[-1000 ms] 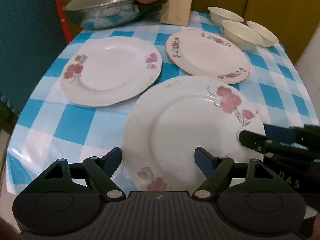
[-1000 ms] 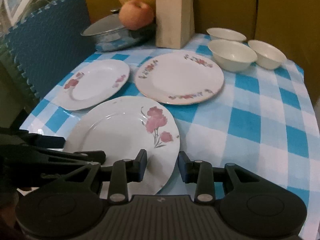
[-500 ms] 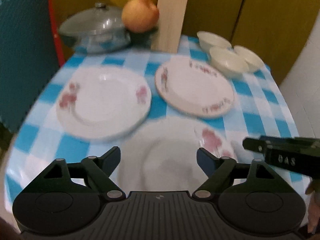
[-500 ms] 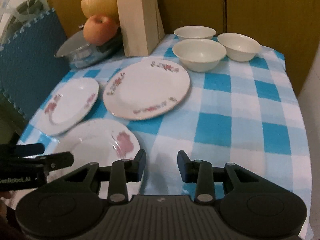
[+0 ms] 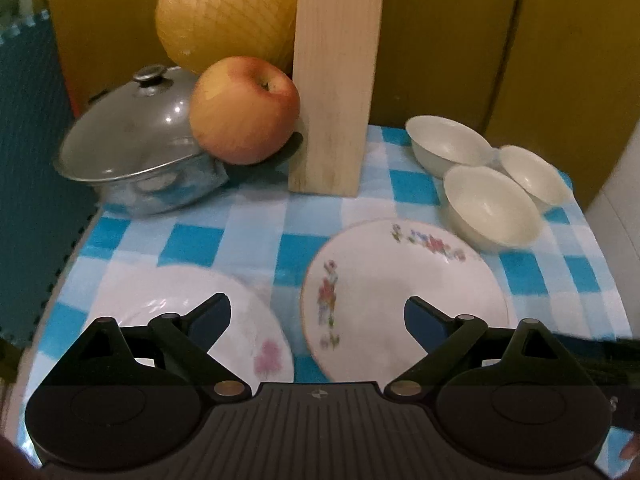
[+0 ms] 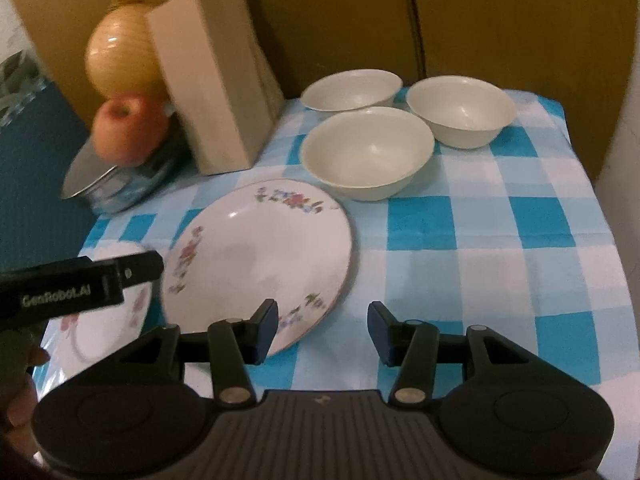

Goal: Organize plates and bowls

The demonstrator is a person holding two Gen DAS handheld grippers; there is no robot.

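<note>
Both grippers hover over the bench, left gripper and right gripper with jaws apart, empty. Floral plate lies flat between them, likely next for stacking

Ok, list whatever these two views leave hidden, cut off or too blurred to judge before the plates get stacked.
- Pink-flower plate: left wrist view, near half hidden behind the left gripper; right wrist view, that gripper's body covers most of it.
- Floral-rim plate: near rim hidden by the right gripper, motion-blurred in the left view.
- Pot: right side hidden by the apple.
</note>
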